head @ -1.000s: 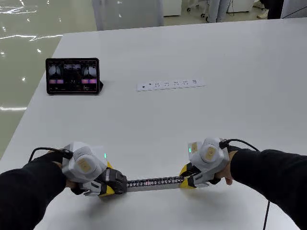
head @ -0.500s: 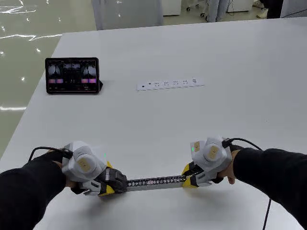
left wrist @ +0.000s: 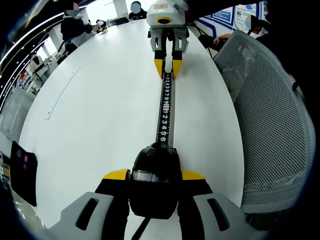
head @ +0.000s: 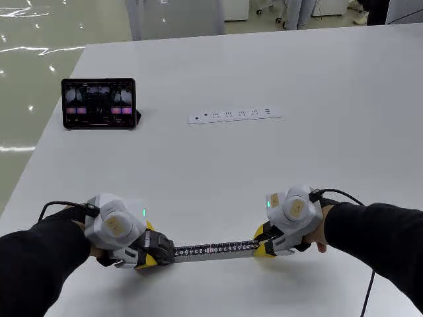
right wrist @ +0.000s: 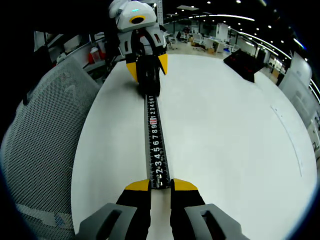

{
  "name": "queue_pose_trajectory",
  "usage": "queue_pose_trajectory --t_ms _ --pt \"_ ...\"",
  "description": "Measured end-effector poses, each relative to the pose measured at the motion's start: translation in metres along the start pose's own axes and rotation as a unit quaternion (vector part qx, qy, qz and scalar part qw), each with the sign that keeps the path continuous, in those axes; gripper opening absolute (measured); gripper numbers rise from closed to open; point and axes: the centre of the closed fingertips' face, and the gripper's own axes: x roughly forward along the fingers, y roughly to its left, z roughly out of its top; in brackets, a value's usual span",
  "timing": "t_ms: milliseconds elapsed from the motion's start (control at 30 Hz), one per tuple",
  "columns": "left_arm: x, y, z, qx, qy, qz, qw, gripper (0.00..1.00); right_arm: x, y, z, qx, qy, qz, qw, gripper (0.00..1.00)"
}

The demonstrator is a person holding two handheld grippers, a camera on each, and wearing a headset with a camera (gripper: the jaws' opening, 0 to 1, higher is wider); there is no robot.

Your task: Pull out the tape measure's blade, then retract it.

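Observation:
The black tape measure case (head: 159,251) (left wrist: 154,176) lies near the table's front edge, and my left gripper (head: 149,254) (left wrist: 152,176) is shut on it. Its dark numbered blade (head: 215,249) (left wrist: 165,107) (right wrist: 154,142) stretches flat over the table to the right. My right gripper (head: 261,246) (right wrist: 160,186) is shut on the blade's end hook. In the left gripper view the right gripper (left wrist: 168,65) shows at the blade's far end. Across the right gripper view, the left gripper (right wrist: 146,65) holds the case (right wrist: 148,82).
A dark tablet (head: 99,104) stands at the back left of the white table (head: 231,165). A white power strip (head: 230,116) lies across the middle. A grey mesh chair (left wrist: 270,115) (right wrist: 40,140) stands by the table's near edge.
My right gripper has drawn slightly farther right with the blade's end, so a little more blade is out. The left gripper and case have stayed put.

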Motion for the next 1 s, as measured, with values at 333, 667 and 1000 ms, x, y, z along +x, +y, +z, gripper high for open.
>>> queue_pose_trajectory --t_ms 333,667,1000 --pt "0.000 0.000 0.000 0.001 0.000 0.000 1.0000 0.32 -0.003 0.000 -0.003 0.003 0.001 -0.001 1.0000 0.10" --pt "0.000 0.000 0.000 0.001 0.000 0.000 1.0000 0.32 -0.008 -0.001 -0.008 0.005 0.003 -0.001 1.0000 0.10" --pt "0.000 -0.001 0.000 0.001 0.000 0.000 1.0000 0.32 -0.011 -0.001 -0.013 0.007 0.005 -0.003 1.0000 0.10"
